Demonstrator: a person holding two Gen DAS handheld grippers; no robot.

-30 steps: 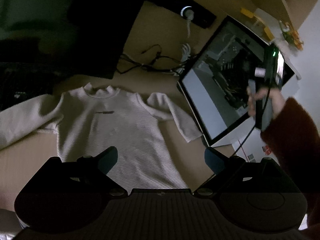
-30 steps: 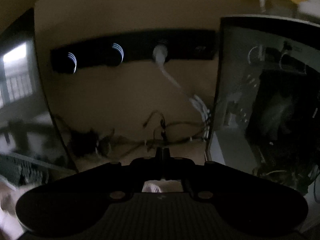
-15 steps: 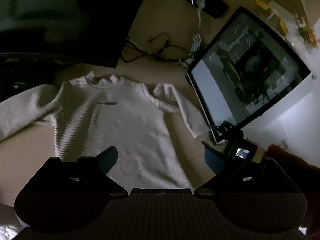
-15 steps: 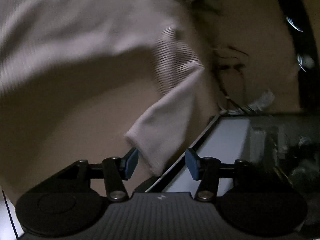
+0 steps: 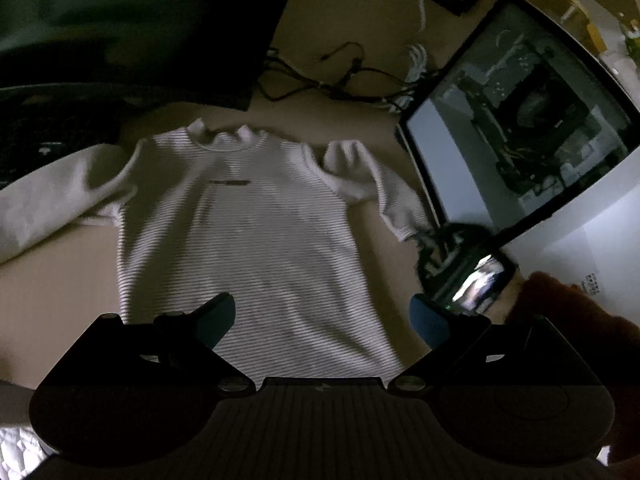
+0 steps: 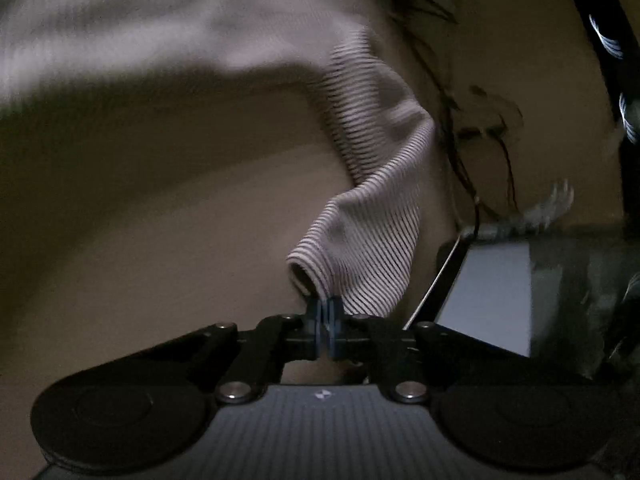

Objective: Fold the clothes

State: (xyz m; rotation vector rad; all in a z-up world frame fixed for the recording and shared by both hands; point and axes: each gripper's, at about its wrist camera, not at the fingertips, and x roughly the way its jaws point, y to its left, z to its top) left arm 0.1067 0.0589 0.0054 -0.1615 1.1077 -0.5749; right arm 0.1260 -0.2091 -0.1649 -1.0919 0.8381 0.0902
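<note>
So the striped top [image 5: 248, 232] is lying flat on the tan tabletop [image 5: 52, 292], front up, collar at 12 o'clock and hem at 6 o'clock right under the left gripper [image 5: 322, 320]; body looks spread out pretty evenly, one sleeve trails off toward 9 o'clock and the other sleeve [image 6: 372, 224] runs out toward 3 o'clock, ending just beside the glass-sided PC case [image 5: 520, 120]; my read is the step in hand is a sleeve fold, since the right gripper [image 6: 325, 312] has its fingers pressed together on the cuff of that 3 o'clock sleeve, pinching the ribbed edge while the cuff mouth gapes open next to it; the left gripper's fingers are spread wide, holding nothing, just hovering over the hem; next move, I'd guess, calls for carrying that cuff in toward 9 o'clock across the chest without dragging the body out of square, and the free gripper may need to pin the fabric; the knit looks soft and floppy, thin dark stripes on off-white, small dark label on the chest; cables [image 5: 340, 76] sit at 12 o'clock, well clear of the collar.
</note>
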